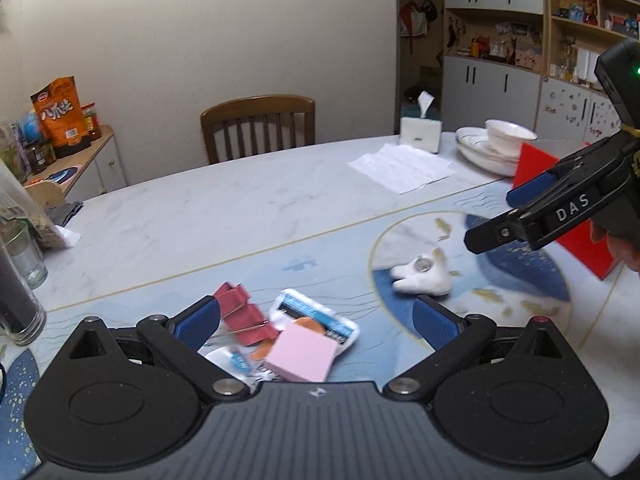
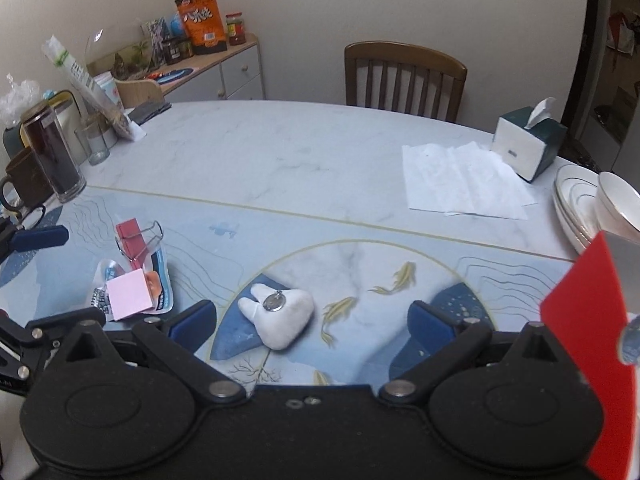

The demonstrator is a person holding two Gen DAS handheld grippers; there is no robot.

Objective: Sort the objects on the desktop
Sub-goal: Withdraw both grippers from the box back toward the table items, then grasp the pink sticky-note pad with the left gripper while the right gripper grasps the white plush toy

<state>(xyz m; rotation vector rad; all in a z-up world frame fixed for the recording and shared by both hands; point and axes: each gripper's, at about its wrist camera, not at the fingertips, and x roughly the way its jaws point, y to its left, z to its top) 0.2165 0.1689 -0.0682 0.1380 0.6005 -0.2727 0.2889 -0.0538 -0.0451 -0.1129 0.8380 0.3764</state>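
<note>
the desktop objects lie in two spots on the patterned table (image 2: pixel 280 148), and both grippers hang above them with jaws spread wide and nothing between them. nearest the left gripper (image 1: pixel 316 326) is a small heap: a pink sticky-note pad (image 1: pixel 301 355) sits on top of a flat printed sachet (image 1: pixel 320 318), and just beyond these lie two red binder clips (image 1: pixel 244 314), touching the sachet's far edge. the pad looks light and fairly stiff, a squared block that should take a pinch across two opposite sides; since it rests on the sachet it may drag that thin, slick packet along with it. the clips are hard and springy, with wire handles sticking up in the right wrist view, and i would judge the red body a safer hold than the thin wire, which could slip or swing. nearest the right gripper (image 2: pixel 312 322) is a white tooth-shaped plush (image 2: pixel 280 314) with a small round metal pendant (image 2: pixel 274 302) on it, lying on the round fish print, well apart from the heap. it looks soft and light, so it should squash under the pads; a grip across its thick middle seems best, and the pendant may dangle. to the right stands a red box (image 2: pixel 592 340), probably the bin. farther off are white paper sheets (image 2: pixel 460 180), a tissue box (image 2: pixel 528 144), stacked plates (image 2: pixel 572 204) and a wooden chair (image 2: pixel 404 76).
</note>
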